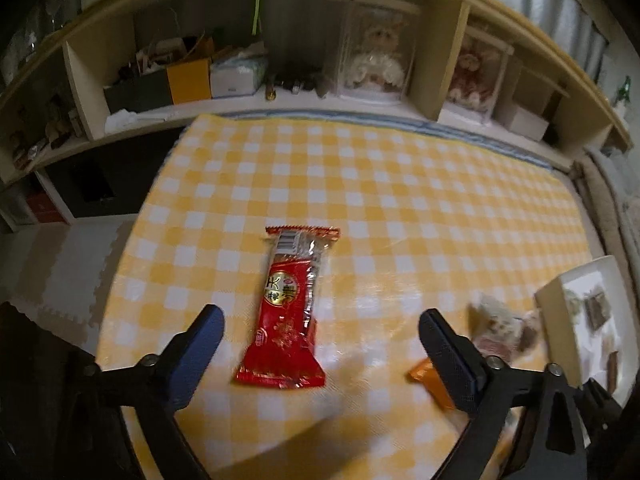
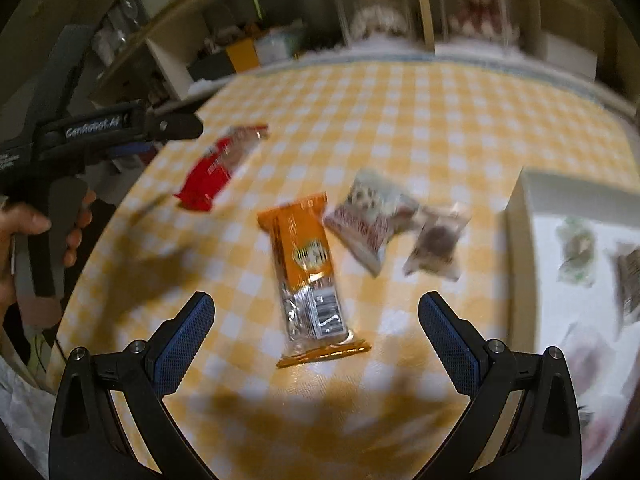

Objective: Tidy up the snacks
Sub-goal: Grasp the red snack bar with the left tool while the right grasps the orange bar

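Okay, left wrist view: my left gripper (image 1: 320, 334) has fingers spread wide, holding nothing. Red snack bar (image 1: 289, 309) lies flat on the checkered table (image 1: 400, 200) between them, long axis running away from me, barcode end far, tilted slightly right. White box (image 1: 576, 312) sits at right edge.

Right wrist view: my right gripper (image 2: 316, 320) fingers wide, empty. Orange snack bar (image 2: 310, 276) lies lengthwise between them, barcode end near me. Blurry packets (image 2: 372, 220) just beyond, near the box.
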Action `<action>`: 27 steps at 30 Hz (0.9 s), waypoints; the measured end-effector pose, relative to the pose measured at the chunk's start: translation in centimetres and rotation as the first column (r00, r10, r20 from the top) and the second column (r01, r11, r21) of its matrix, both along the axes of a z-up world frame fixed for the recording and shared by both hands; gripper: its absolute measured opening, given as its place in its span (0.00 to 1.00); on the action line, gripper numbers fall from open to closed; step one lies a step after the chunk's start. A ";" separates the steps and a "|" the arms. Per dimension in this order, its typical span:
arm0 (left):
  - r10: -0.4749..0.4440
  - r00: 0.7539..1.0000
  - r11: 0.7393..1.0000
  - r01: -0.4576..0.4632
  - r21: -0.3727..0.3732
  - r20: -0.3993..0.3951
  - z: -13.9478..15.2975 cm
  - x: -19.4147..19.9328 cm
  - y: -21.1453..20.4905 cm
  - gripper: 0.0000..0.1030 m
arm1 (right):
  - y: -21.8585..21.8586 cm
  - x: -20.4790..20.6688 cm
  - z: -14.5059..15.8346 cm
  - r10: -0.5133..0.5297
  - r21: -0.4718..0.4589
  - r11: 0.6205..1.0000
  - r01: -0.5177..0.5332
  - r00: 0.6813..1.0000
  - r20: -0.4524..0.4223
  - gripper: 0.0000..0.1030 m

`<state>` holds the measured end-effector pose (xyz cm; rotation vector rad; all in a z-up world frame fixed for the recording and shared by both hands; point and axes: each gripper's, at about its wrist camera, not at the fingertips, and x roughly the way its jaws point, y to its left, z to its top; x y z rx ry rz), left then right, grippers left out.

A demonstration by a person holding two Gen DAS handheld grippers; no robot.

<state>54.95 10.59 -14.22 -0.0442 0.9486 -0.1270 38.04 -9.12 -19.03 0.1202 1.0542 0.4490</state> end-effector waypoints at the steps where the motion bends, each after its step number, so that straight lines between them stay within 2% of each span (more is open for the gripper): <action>1: 0.001 1.000 1.000 -0.001 0.002 -0.008 -0.9 0.6 0.0 0.84 | -0.1 0.0 -0.6 -0.005 0.022 1.000 0.005 1.000 -0.006 0.99; 3: 0.001 1.000 1.000 -0.001 -0.002 -0.026 -2.4 1.1 0.3 0.79 | -0.2 -0.1 -1.6 -0.005 0.049 0.999 0.006 1.000 -0.023 0.90; 5: 0.004 0.999 1.000 -0.003 0.001 -0.044 -3.6 1.4 0.6 0.74 | -0.2 0.0 -2.2 0.003 0.043 0.999 -0.002 0.999 -0.032 0.77; 8: 0.012 0.997 1.000 -0.011 0.011 -0.072 -4.9 1.7 1.0 0.58 | 0.0 0.1 -2.8 0.017 0.021 1.000 -0.016 0.999 -0.050 0.61; 9: 0.009 0.997 1.000 -0.008 0.014 -0.081 -5.3 1.8 1.0 0.49 | 0.1 -0.1 -2.9 0.028 0.028 0.999 -0.027 0.998 -0.058 0.57; 10: 0.003 0.996 1.000 -0.002 0.014 -0.092 -5.5 1.8 1.0 0.44 | 0.1 -0.2 -3.0 0.032 0.024 0.999 -0.030 0.998 -0.062 0.49; 11: 0.000 0.995 1.000 0.001 0.014 -0.096 -5.4 1.7 1.0 0.44 | 0.1 -0.3 -3.1 0.031 0.013 0.999 -0.030 0.997 -0.066 0.45; 18: -0.034 0.987 0.999 0.040 0.036 -0.157 -4.8 -0.2 0.5 0.43 | 0.3 -2.3 -2.2 0.049 0.002 0.999 -0.049 0.993 -0.109 0.42; 22: -0.076 0.964 0.995 0.089 0.040 -0.256 -4.9 -1.4 0.0 0.43 | 0.2 -3.6 -1.6 0.065 -0.011 0.998 -0.067 0.984 -0.167 0.42; 25: -0.113 0.942 0.991 0.130 0.035 -0.317 -5.1 -2.0 -0.3 0.45 | 0.4 -4.4 -1.1 0.121 -0.015 0.992 -0.127 0.967 -0.223 0.44; 27: -0.119 0.935 0.990 0.139 0.038 -0.334 -5.1 -1.9 -0.2 0.46 | 0.4 -4.5 -0.3 0.123 -0.025 0.991 -0.130 0.972 -0.200 0.47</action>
